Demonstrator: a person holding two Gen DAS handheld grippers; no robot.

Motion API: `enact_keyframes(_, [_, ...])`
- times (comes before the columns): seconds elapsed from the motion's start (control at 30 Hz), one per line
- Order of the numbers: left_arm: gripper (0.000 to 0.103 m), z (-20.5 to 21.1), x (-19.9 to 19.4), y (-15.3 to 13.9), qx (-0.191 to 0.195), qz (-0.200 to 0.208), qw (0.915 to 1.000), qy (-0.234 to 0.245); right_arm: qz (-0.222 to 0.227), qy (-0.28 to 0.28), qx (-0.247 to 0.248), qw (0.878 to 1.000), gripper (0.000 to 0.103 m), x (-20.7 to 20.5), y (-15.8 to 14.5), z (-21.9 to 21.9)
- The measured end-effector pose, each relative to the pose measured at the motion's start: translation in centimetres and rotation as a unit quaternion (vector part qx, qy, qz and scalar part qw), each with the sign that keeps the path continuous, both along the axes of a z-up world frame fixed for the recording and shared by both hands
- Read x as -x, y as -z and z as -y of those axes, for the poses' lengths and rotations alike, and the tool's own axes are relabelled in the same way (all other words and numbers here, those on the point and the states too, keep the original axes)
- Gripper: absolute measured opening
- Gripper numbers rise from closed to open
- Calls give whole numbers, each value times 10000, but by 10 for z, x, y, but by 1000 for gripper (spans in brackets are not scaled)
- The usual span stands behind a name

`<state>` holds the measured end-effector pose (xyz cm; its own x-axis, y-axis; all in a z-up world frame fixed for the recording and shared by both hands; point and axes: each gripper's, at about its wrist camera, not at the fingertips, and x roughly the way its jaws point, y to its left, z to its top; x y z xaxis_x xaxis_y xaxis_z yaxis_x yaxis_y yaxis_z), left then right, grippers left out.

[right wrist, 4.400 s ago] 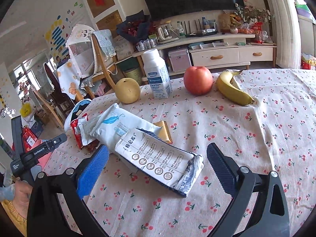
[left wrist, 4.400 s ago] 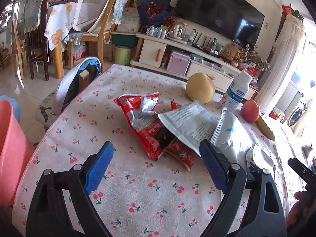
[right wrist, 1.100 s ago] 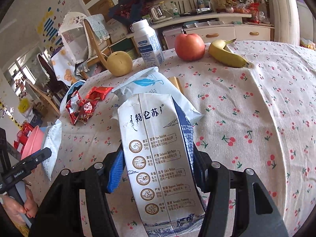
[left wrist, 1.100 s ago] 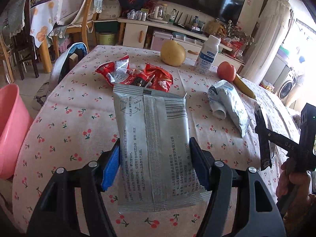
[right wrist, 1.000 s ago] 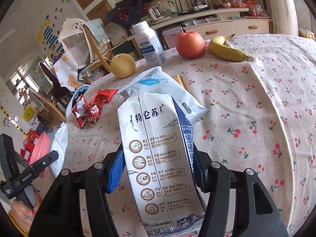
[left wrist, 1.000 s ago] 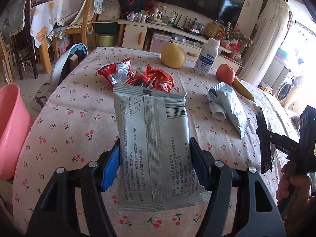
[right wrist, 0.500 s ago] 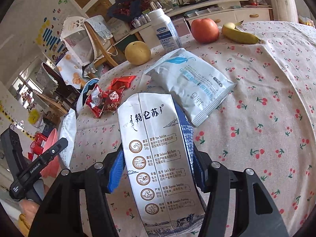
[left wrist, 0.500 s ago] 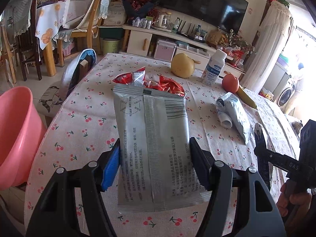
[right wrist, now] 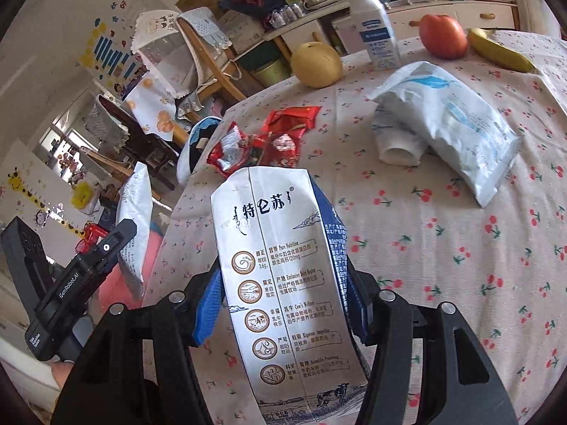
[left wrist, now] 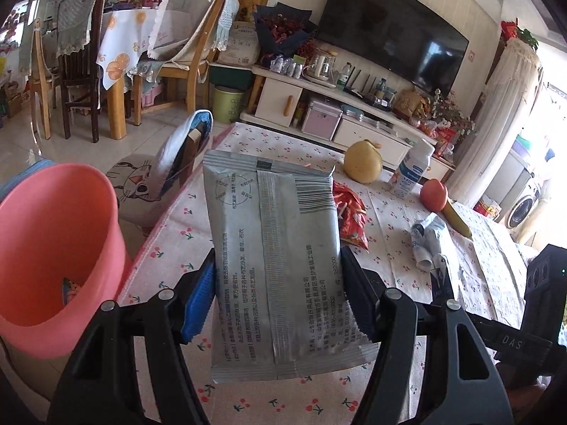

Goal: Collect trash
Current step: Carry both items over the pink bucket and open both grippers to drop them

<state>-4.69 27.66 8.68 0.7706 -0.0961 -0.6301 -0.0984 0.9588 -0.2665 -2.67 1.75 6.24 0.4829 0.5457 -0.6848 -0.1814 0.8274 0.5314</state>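
My left gripper [left wrist: 276, 294] is shut on a grey foil wrapper [left wrist: 276, 262] and holds it upright near the table's left edge, next to a pink bin [left wrist: 53, 248] on the floor. My right gripper [right wrist: 280, 304] is shut on a flattened white and blue milk carton [right wrist: 283, 283] above the table. Red snack wrappers [right wrist: 262, 141] and a white and blue bag [right wrist: 450, 120] lie on the cherry-print tablecloth [right wrist: 460, 248]. The left gripper with its wrapper [right wrist: 134, 230] also shows at the left of the right wrist view.
A pear [right wrist: 317, 60], a white bottle [right wrist: 372, 24], an apple [right wrist: 443, 35] and a banana [right wrist: 496, 53] stand at the table's far side. A chair with a cat cushion [left wrist: 141, 184] sits by the table's left edge. Chairs and a TV cabinet stand behind.
Both grippers have closed on their items and lifted them off the table. Both have moved left, toward the table's left edge and the pink bin.
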Motion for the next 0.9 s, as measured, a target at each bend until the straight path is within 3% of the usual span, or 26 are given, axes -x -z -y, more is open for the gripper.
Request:
enact_keyframes(0.4, [67, -81, 9, -16, 58, 156, 9921, -1242, 406, -1123, 24, 9928, 59, -15, -41, -137])
enact_keyframes(0.57, [67, -121, 17, -18, 60, 151, 9816, -1903, 479, -1513, 15, 9873, 59, -19, -50, -193])
enact_keyframes(0.9, [67, -200, 33, -8, 501, -122, 9566, -2867, 624, -2086, 113, 9759, 59, -23, -56, -291])
